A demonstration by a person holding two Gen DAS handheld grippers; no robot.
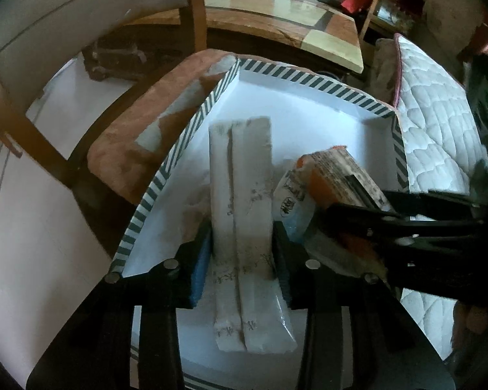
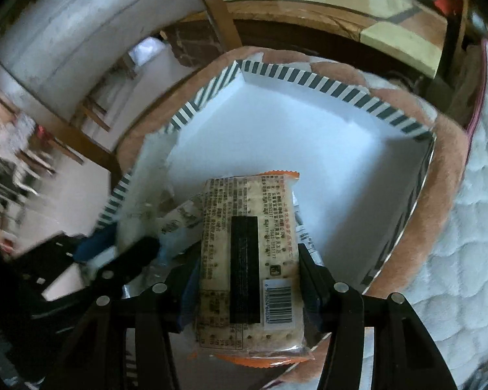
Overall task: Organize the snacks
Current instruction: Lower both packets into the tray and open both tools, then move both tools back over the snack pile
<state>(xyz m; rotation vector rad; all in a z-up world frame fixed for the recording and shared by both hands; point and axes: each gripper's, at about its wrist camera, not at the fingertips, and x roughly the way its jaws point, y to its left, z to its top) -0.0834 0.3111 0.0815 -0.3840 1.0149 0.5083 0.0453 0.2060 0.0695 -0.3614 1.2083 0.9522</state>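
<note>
A white box with a dark-striped rim (image 1: 192,126) (image 2: 309,79) rests on a brown padded stool. My left gripper (image 1: 242,250) is shut on a long white snack packet (image 1: 244,201) and holds it over the box's left half. My right gripper (image 2: 249,279) is shut on a cracker pack with an orange edge, black stripe and barcode (image 2: 244,260), held over the box. That pack (image 1: 338,175) and the right gripper (image 1: 406,227) also show at the right of the left wrist view. Another printed wrapper (image 1: 292,201) lies under the cracker pack.
The brown stool cushion (image 1: 130,149) carries the box. A white quilted bed cover (image 1: 439,123) (image 2: 471,227) lies to the right. A wooden chair (image 1: 192,9) and a wooden table (image 1: 292,16) stand behind. White floor (image 1: 32,227) is at the left.
</note>
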